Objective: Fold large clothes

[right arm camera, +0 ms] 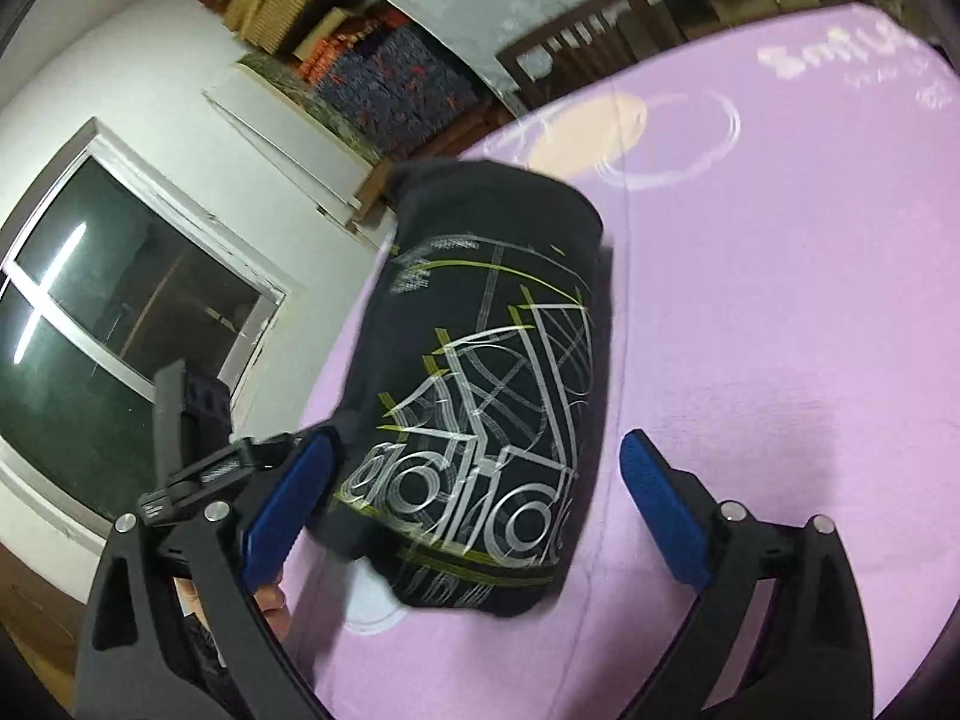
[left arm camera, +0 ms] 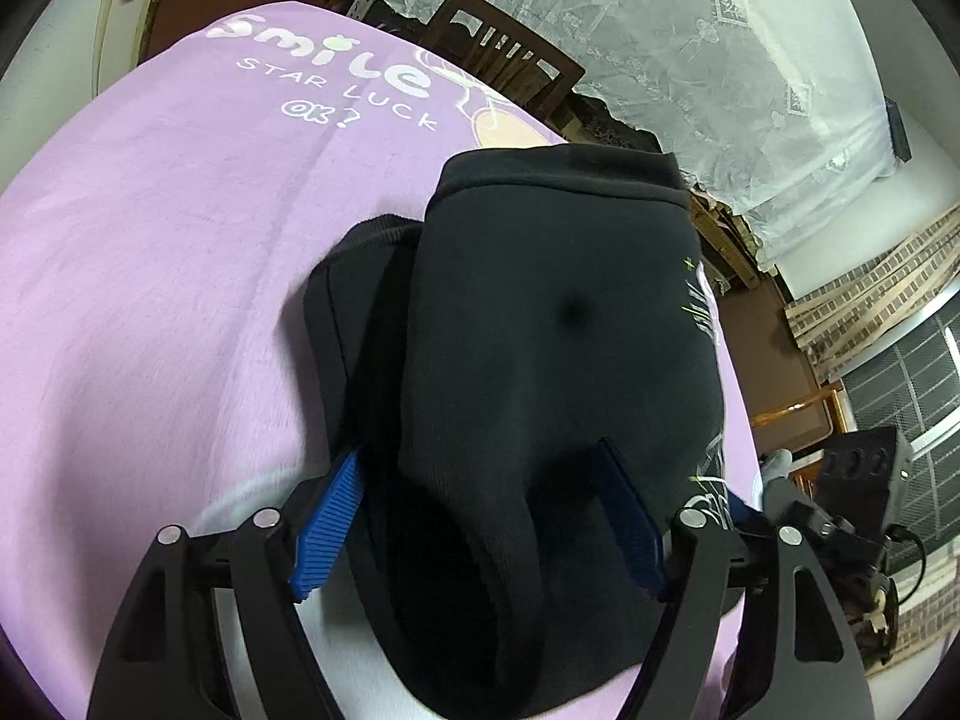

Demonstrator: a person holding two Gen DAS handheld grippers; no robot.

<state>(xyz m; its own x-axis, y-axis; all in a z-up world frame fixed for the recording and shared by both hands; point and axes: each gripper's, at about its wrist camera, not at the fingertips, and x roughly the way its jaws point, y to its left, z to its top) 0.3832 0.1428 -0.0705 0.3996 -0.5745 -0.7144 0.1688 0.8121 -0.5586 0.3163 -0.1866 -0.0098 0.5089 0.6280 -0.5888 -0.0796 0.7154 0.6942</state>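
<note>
Largely complete: black garment (right arm camera: 480, 384) lies folded compact on the purple cloth (right arm camera: 780, 360); left gripper (left arm camera: 480, 516) and right gripper (right arm camera: 474, 516) both spread, gripping nothing.

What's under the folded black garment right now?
The black garment lies on the purple printed sheet, which shows all around it. A flatter black layer of the same garment sticks out beneath its folded top. Anything else underneath is covered.
</note>
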